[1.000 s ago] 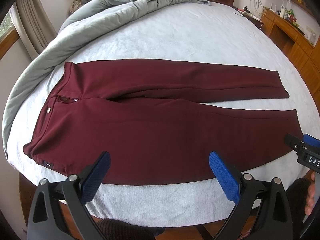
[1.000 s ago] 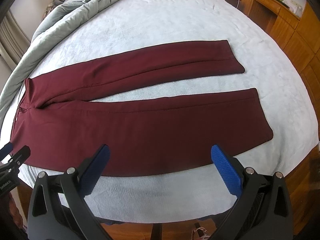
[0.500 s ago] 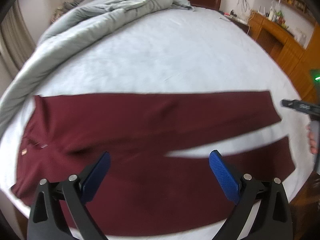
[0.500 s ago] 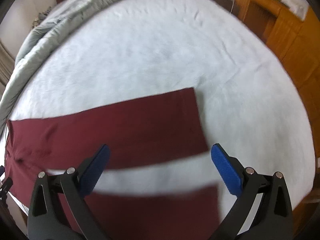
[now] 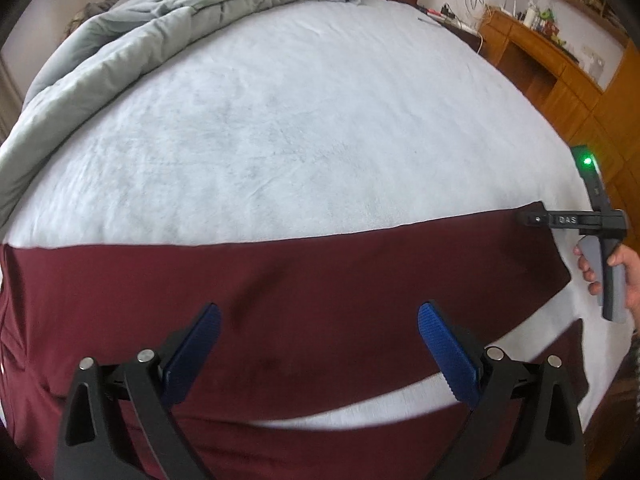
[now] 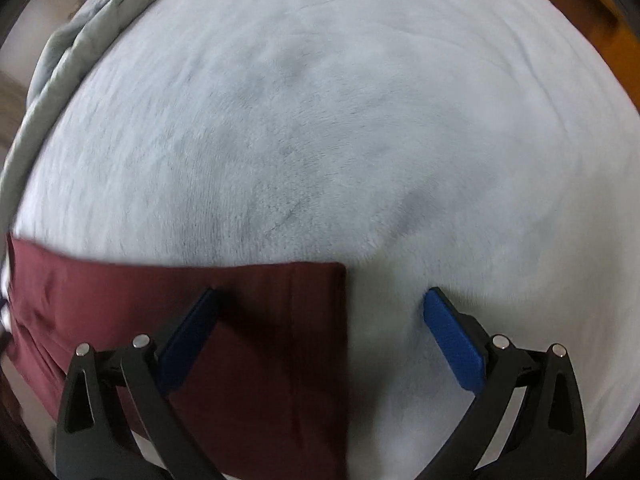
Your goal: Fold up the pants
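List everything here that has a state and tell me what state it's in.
pants: spread flat, unfolded, legs apart
left gripper: open, holding nothing, over the pants
right gripper: open, holding nothing, straddling the far leg's hem
comforter: bunched along the bed's far side
green indicator light: lit

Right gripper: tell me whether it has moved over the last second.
Yes. The right gripper has gone forward over the bed: the far pant leg's cuff, once well ahead, now lies between its open fingers, with the near leg out of view.
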`<state>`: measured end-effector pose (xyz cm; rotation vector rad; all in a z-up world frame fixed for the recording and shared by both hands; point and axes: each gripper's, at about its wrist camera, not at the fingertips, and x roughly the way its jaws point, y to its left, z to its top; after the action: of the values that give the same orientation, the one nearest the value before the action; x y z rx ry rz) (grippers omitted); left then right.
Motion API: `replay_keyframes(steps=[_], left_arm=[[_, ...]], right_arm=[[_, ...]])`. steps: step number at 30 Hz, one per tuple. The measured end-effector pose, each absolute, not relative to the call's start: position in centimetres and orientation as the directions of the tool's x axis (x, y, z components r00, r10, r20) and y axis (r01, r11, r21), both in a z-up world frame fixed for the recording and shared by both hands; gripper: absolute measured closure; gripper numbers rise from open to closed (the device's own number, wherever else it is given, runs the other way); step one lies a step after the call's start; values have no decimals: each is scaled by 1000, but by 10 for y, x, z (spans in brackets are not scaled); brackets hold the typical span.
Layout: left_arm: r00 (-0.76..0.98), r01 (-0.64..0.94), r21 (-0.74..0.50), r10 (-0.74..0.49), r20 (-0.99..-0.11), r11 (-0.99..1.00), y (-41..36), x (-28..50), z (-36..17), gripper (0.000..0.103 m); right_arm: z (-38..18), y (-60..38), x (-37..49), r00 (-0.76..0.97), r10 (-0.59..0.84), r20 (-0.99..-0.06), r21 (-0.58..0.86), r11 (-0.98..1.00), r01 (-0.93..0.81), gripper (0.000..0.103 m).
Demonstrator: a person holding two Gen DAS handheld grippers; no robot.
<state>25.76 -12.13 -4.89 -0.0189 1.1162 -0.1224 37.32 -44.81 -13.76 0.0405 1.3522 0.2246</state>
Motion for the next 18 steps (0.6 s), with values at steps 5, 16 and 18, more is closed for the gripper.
replay_keyframes(steps=[5,16,18], left_arm=[[414,106,-50,-90,-906,993,-133,269,-60,4],[411,246,-33,-135,-901,969,-156,286,-65,4],[413,306,-34,-165,-896,951,-164,296,-68,4]], right_arm=[[-138,-443,373,161,151,-975,117,972,-204,2],[-85,-449,332,301,330,-895,239,923,-302,84],[-70,-452,323,326,390,-861,282,900,-333,84]])
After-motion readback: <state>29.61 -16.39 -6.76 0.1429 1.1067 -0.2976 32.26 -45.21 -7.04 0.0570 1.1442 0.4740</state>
